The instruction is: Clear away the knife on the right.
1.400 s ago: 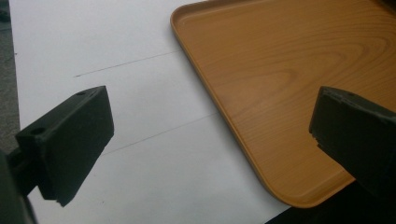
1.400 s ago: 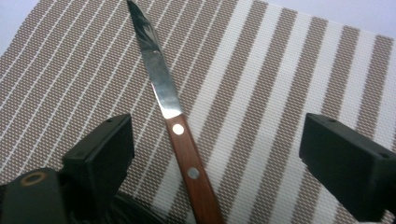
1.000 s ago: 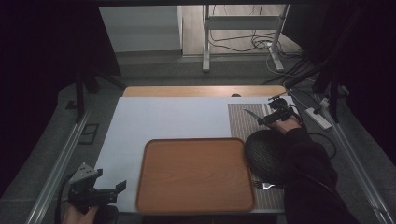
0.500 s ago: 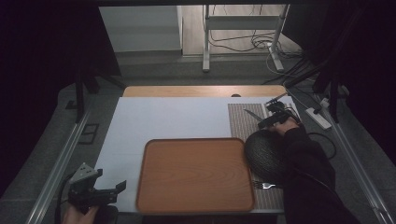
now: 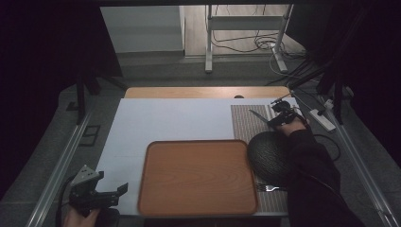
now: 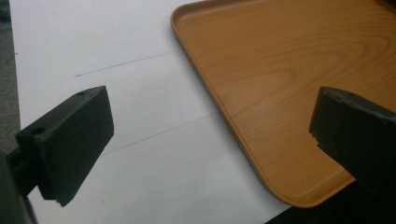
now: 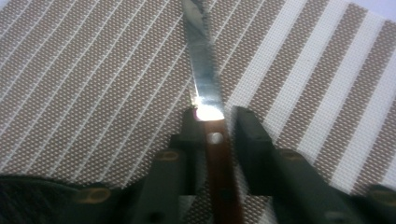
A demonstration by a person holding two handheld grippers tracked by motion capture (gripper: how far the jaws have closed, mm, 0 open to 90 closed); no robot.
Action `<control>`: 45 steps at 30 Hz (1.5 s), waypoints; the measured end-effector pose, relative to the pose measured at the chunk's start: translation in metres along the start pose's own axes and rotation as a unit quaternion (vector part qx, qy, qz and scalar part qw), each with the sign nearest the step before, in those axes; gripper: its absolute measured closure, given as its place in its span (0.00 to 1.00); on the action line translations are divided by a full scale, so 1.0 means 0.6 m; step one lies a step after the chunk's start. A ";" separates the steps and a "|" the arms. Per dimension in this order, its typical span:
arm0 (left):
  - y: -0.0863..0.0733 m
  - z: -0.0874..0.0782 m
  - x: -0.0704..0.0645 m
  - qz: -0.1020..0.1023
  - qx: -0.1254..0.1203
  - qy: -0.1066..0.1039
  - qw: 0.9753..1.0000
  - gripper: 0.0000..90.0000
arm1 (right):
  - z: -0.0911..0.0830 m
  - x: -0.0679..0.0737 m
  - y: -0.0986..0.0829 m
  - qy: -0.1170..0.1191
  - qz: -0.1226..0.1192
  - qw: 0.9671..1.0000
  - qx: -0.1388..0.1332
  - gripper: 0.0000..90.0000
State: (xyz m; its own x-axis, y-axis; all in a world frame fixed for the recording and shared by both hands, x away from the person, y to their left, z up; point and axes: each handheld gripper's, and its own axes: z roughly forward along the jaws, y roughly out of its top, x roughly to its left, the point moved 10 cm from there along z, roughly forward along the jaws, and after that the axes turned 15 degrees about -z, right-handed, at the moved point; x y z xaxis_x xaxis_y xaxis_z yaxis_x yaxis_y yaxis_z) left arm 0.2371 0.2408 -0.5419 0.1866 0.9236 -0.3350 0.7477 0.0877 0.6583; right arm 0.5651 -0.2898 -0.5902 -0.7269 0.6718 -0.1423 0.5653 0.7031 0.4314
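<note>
My right gripper (image 5: 273, 120) is at the far right of the table, shut on the brown handle of a table knife (image 5: 258, 115). In the right gripper view the knife (image 7: 203, 60) points its steel blade away from the gripper (image 7: 216, 116), low over the striped placemat (image 7: 93, 70). A wooden tray (image 5: 198, 143) lies bare at the front middle. My left gripper (image 5: 116, 193) hovers at the table's front left corner. In the left gripper view this gripper (image 6: 210, 135) is open with nothing between its jaws, and the tray (image 6: 280, 70) lies just ahead to the right.
A dark round woven bowl (image 5: 268, 151) sits on the brown-and-white placemat (image 5: 245, 124) right of the tray, and a fork (image 5: 268, 187) lies near the mat's front edge. The person's dark sleeve (image 5: 312, 179) reaches over the mat. White table surface (image 5: 165, 118) stretches behind the tray.
Nearly nothing: the right gripper with the knife has shifted very slightly, and the left gripper has stayed where it was.
</note>
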 end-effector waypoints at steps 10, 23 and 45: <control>0.000 0.000 0.000 0.000 0.000 0.000 1.000 0.01 | -0.001 -0.003 0.001 -0.009 -0.033 0.999 -0.003 0.86; 0.000 0.000 0.000 -0.001 0.000 -0.001 1.000 0.01 | -0.034 -0.034 -0.010 -0.057 -0.054 0.997 0.003 0.86; 0.001 0.000 0.000 -0.002 -0.001 -0.002 1.000 0.01 | -0.063 0.073 0.022 0.009 -0.033 0.999 -0.034 0.86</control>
State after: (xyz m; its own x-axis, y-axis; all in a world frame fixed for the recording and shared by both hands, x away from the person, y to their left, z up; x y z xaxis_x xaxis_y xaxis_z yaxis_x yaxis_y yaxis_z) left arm 0.2372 0.2409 -0.5416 0.1856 0.9215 -0.3412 0.7468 0.0934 0.6585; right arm 0.5263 -0.2600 -0.5572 -0.7688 0.6202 -0.1556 0.4890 0.7271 0.4819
